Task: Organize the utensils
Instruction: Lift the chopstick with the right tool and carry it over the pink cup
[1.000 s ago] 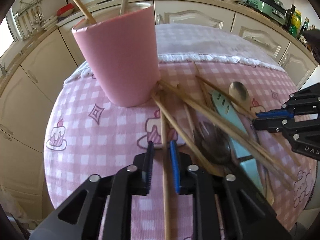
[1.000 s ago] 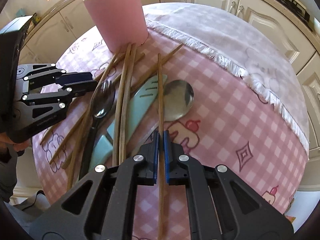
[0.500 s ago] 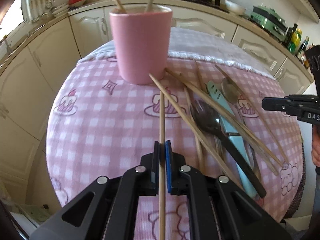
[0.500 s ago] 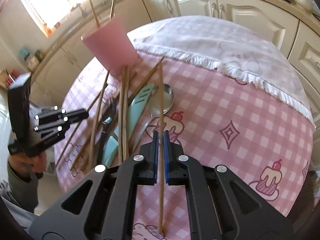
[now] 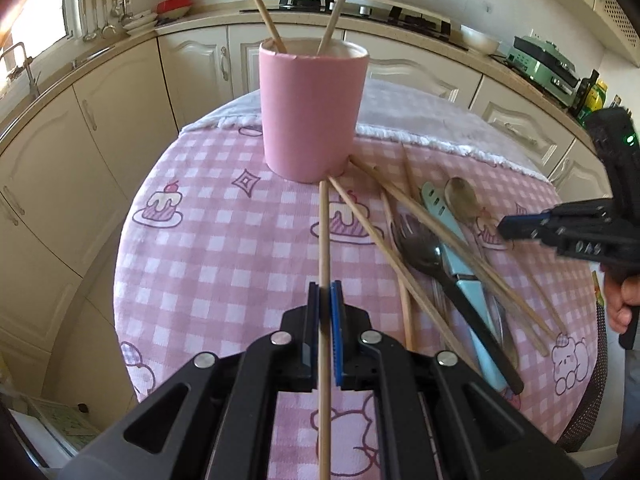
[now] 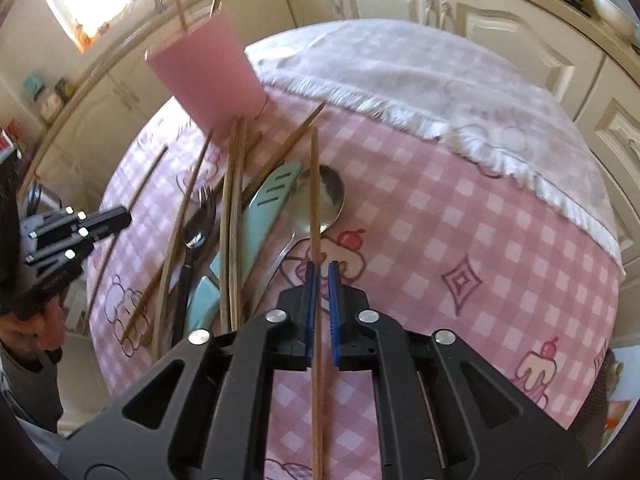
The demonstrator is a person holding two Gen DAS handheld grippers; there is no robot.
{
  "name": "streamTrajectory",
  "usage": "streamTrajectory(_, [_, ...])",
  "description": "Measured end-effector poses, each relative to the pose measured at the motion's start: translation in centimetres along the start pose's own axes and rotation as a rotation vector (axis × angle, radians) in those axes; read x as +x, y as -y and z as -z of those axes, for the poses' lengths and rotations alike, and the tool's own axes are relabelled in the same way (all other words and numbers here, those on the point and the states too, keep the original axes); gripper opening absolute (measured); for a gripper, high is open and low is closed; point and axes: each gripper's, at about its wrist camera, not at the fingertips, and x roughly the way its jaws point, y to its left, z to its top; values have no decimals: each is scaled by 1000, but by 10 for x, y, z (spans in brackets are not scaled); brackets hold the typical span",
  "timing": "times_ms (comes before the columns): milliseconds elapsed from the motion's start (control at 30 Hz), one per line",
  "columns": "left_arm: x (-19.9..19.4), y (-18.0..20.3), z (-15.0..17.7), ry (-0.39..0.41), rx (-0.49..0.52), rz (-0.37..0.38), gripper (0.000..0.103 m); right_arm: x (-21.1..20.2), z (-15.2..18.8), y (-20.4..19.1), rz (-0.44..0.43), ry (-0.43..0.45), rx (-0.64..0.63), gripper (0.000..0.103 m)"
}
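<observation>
A pink cup (image 5: 314, 110) stands at the far side of the round table and holds two chopsticks (image 5: 260, 4). My left gripper (image 5: 325, 296) is shut on a wooden chopstick (image 5: 324, 236), lifted above the cloth and pointing at the cup's base. My right gripper (image 6: 321, 280) is shut on another chopstick (image 6: 315, 200), held above the spoon (image 6: 326, 196). Several chopsticks (image 5: 424, 248), a black fork (image 5: 424, 252), a teal knife (image 5: 452, 248) and the spoon (image 5: 462, 196) lie in a pile right of the cup. The cup also shows in the right wrist view (image 6: 204, 76).
The table carries a pink checked cloth (image 5: 224, 248) with a white cloth (image 6: 420, 64) over its far part. Kitchen cabinets and a counter (image 5: 120, 92) ring the table. The right gripper shows at the right edge of the left wrist view (image 5: 568, 232).
My left gripper closed on a chopstick and raised it off the table, backing away from the cup. My right gripper lifted its chopstick higher above the pile.
</observation>
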Motion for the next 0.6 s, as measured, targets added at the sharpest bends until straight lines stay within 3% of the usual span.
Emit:
streamTrajectory(67, [-3,0,-1,13,-5,0,5,3,-1,-4,24,-4,-15,41])
streamTrajectory(267, [-8,-5,-6,35,-17,1,5,-2,-6,-11,-8,16,-30,40])
streamTrajectory(467, [-9,-5,-8,43,-24,5,5,15,-3,-28,60,-63,-144,11])
streamTrajectory(600, [-11,-5,-8,49,-28,7,5,14,-1,-31,105,-86,-184,6])
